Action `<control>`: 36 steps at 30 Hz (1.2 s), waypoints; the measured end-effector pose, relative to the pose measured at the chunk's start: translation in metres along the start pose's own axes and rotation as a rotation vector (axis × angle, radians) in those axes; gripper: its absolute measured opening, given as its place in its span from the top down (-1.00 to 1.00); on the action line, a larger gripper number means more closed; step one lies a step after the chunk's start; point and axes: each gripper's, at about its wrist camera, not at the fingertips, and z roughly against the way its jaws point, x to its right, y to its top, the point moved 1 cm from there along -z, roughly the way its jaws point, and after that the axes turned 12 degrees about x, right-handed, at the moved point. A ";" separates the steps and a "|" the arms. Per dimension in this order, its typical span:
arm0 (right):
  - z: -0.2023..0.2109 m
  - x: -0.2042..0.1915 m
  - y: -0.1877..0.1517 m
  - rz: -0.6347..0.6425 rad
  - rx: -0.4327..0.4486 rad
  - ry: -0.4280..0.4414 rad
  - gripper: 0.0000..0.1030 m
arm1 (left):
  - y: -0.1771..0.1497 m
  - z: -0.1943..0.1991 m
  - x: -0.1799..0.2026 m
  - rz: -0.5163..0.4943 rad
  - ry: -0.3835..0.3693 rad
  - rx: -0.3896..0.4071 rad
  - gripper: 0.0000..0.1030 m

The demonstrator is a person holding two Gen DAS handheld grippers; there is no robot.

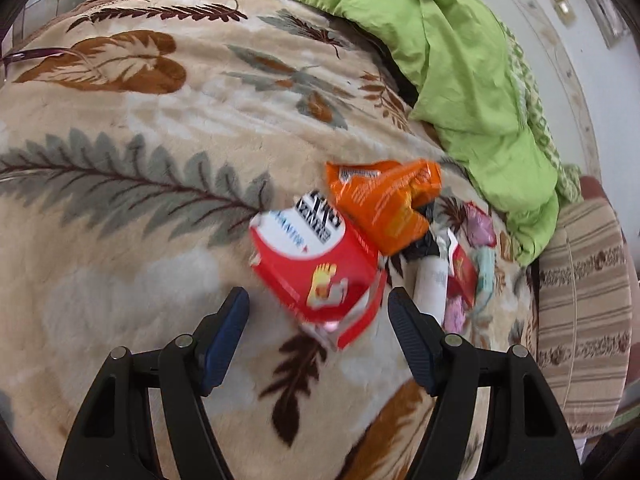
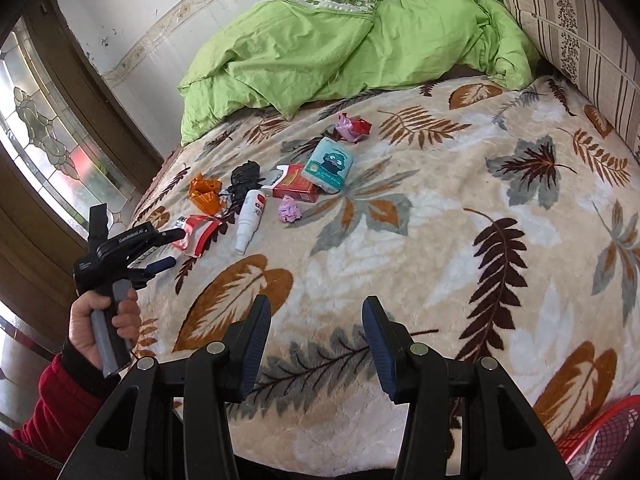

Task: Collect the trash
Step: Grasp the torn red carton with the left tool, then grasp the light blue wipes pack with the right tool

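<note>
Trash lies on a leaf-patterned blanket (image 2: 400, 240). In the left wrist view my left gripper (image 1: 318, 304) is open, its fingers on either side of a red and white carton (image 1: 316, 268), just short of it. Beyond it lie an orange wrapper (image 1: 384, 204), a white spray bottle (image 1: 430, 288) and black plastic (image 1: 424, 248). In the right wrist view the left gripper (image 2: 176, 246) shows beside the same carton (image 2: 196, 234), with the orange wrapper (image 2: 206, 194), the bottle (image 2: 250, 220), a red box (image 2: 296, 186), a teal tissue pack (image 2: 330, 164) and pink crumpled paper (image 2: 290, 208). My right gripper (image 2: 316, 320) is open and empty, well short of the pile.
A green duvet (image 2: 320, 48) is heaped at the head of the bed. A striped pillow (image 2: 572, 28) lies at the right. A red mesh basket (image 2: 600, 436) stands at the lower right. A stained-glass door (image 2: 48, 136) is at the left.
</note>
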 end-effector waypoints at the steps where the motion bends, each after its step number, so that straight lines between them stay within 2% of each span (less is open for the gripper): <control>1: -0.003 0.002 0.001 -0.003 -0.003 -0.003 0.02 | 0.002 -0.004 0.002 -0.003 0.008 0.011 -0.37; 4: -0.012 0.007 0.003 -0.013 -0.014 -0.012 0.02 | 0.008 -0.018 0.011 -0.017 0.022 0.037 -0.35; 5: -0.015 0.008 0.004 -0.015 -0.016 -0.014 0.02 | 0.009 -0.022 0.014 -0.025 0.035 0.042 -0.17; 6: -0.018 0.010 0.005 -0.016 -0.018 -0.016 0.02 | 0.009 -0.026 0.016 -0.035 0.046 0.050 -0.07; 9: -0.025 0.011 0.009 -0.019 -0.016 -0.017 0.02 | 0.008 -0.025 0.018 -0.050 0.042 0.072 0.02; 12: -0.037 0.011 0.020 -0.017 -0.009 -0.015 0.02 | 0.002 -0.018 0.020 -0.078 0.034 0.092 0.32; 14: -0.047 0.009 0.030 -0.024 0.000 -0.009 0.02 | -0.001 -0.010 0.021 -0.087 0.018 0.100 0.42; 16: -0.062 0.005 0.040 -0.027 -0.004 -0.001 -0.09 | -0.005 0.000 0.025 -0.121 0.006 0.116 0.48; 18: -0.077 0.001 0.051 -0.028 0.006 -0.003 -0.10 | -0.009 0.010 0.031 -0.155 -0.005 0.133 0.62; 20: -0.096 -0.004 0.064 -0.026 0.026 -0.009 -0.22 | -0.012 0.020 0.037 -0.180 -0.018 0.147 0.76; 21: -0.111 -0.007 0.071 -0.018 0.017 -0.018 -0.29 | -0.014 0.025 0.040 -0.198 -0.023 0.155 0.76; 24: -0.151 -0.011 0.089 -0.053 0.015 -0.021 -0.29 | -0.021 0.034 0.046 -0.252 -0.028 0.170 0.76; 27: -0.190 -0.004 0.100 -0.118 -0.030 -0.050 -0.30 | -0.022 0.035 0.044 -0.270 -0.037 0.158 0.77; 30: -0.223 0.006 0.104 -0.171 -0.068 -0.089 -0.30 | -0.023 0.033 0.040 -0.272 -0.044 0.148 0.77; 34: -0.249 0.016 0.100 -0.247 -0.117 -0.068 -0.28 | -0.024 0.029 0.040 -0.281 -0.063 0.144 0.77; 35: -0.250 0.018 0.099 -0.259 -0.116 -0.071 -0.19 | -0.024 0.028 0.040 -0.287 -0.060 0.146 0.77; 36: -0.249 0.018 0.097 -0.261 -0.110 -0.070 0.09 | -0.025 0.028 0.041 -0.294 -0.063 0.149 0.77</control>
